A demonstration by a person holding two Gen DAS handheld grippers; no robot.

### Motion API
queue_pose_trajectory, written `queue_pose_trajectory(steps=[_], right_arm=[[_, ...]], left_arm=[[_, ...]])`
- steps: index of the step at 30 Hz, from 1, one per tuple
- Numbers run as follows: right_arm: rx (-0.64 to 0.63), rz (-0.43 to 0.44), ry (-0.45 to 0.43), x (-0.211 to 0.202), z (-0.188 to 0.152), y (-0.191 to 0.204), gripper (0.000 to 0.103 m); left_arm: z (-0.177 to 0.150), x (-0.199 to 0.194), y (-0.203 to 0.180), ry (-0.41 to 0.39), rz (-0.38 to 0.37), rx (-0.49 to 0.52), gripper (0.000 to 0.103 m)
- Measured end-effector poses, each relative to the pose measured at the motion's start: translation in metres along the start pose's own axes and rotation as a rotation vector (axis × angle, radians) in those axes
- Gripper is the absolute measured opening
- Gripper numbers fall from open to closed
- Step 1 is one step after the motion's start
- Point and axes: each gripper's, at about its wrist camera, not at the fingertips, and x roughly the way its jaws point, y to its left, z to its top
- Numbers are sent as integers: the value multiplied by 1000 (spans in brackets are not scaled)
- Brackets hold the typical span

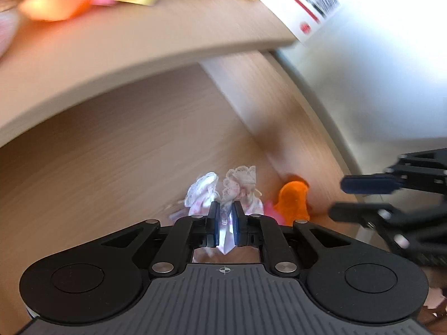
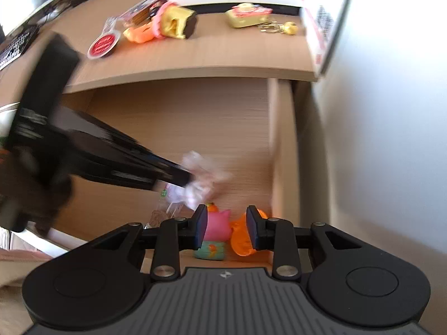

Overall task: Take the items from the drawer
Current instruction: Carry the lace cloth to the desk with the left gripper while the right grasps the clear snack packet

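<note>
The wooden drawer point(image 2: 178, 122) stands pulled out under the desk. My left gripper point(image 1: 225, 223) is shut on a white lace-trimmed bundle point(image 1: 237, 187), held above the drawer floor; the right wrist view shows that bundle point(image 2: 199, 178) at the tip of the left gripper's blurred black body point(image 2: 92, 145). My right gripper point(image 2: 227, 227) is open over the drawer's front right corner, its fingers on either side of a pink toy point(image 2: 218, 226) and an orange toy point(image 2: 241, 236). The orange toy point(image 1: 292, 198) also shows in the left wrist view.
On the desk top point(image 2: 195, 58) lie an orange toy point(image 2: 139, 33), a yellow and pink item point(image 2: 174, 22), a red round lid point(image 2: 102, 46), a yellow box point(image 2: 247, 15) and a white carton point(image 2: 324, 19). A keyboard point(image 2: 15, 46) sits far left. A white wall point(image 2: 377, 111) bounds the right.
</note>
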Motion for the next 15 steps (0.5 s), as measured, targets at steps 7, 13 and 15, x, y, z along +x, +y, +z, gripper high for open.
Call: queue_pose_trajectory(steps=[7,13,15], right_arm=[[37,69,111,36,25,19,30],[-46,167,226,73,46,61,33],[-173,163,270,86,46,88,35]], left_arm=[[-30,-56,35,-86,48,-148,11],[-43,-97,56,-194,49,-266,11],[-49,-108,62,-204,66,-283,11]])
